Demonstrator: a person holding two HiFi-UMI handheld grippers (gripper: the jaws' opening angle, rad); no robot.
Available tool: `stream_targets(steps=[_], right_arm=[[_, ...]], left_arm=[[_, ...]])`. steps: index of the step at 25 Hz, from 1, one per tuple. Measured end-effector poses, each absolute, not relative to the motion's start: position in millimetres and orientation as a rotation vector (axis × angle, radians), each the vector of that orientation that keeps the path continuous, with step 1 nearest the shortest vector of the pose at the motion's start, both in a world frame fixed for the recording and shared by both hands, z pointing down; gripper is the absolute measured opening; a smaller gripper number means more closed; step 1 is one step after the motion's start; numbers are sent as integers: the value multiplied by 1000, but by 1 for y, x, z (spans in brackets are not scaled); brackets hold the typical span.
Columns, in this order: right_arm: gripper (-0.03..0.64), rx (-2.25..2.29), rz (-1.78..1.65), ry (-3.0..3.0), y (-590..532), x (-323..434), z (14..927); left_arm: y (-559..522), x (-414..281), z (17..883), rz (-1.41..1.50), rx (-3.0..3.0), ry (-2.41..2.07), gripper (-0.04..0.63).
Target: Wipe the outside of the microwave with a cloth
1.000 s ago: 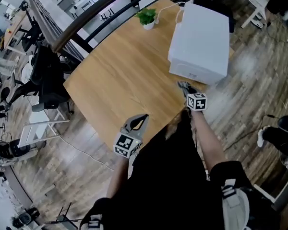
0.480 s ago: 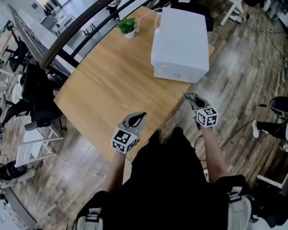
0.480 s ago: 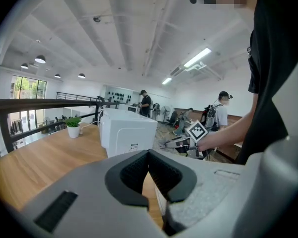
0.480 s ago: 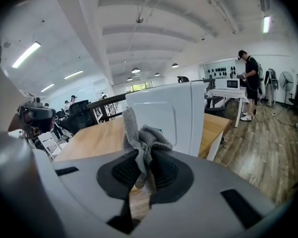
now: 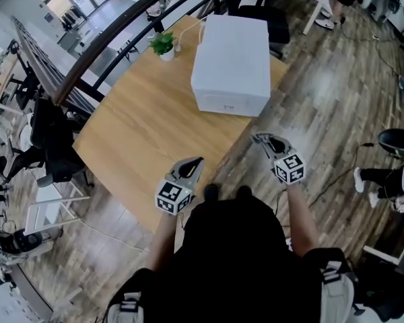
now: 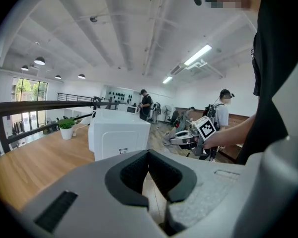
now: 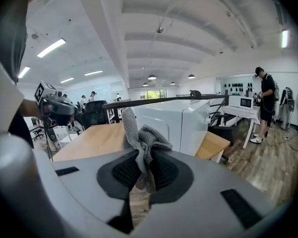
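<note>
The white microwave [image 5: 232, 59] stands at the far right corner of the wooden table [image 5: 148, 126]. My right gripper [image 5: 264, 140] hovers over the floor just off the table's near right edge, a short way below the microwave's front, and is shut on a crumpled grey cloth [image 7: 139, 135]. The right gripper view has the microwave [image 7: 176, 123] ahead, apart from the cloth. My left gripper [image 5: 194, 165] hangs over the table's near edge, shut with nothing between its jaws. From the left gripper [image 6: 148, 152], the microwave [image 6: 116, 138] and right gripper [image 6: 185, 139] are in view.
A small potted plant [image 5: 163, 44] and a white cable [image 5: 200, 29] sit behind the microwave. A dark railing [image 5: 101, 52] runs along the table's far side. Black office chairs [image 5: 54, 147] stand left of the table. Other people [image 7: 264, 103] stand in the distance on the wood floor.
The head view has shifted, so the microwave sits further left. My right gripper has drawn back from the microwave's front and now hangs over the floor. The left gripper has barely moved.
</note>
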State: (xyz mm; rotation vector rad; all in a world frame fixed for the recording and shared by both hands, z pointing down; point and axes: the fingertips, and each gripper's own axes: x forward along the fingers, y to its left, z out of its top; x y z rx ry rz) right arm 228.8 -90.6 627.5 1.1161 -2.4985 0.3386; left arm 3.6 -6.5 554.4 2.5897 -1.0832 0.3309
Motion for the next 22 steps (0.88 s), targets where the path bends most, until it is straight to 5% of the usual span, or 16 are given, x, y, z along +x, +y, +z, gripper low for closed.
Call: stream_targets(steps=[22], right_arm=[[34, 965, 240, -2693, -53, 306, 592]], left_arm=[[11, 121, 535, 391, 2567, -1229, -1]])
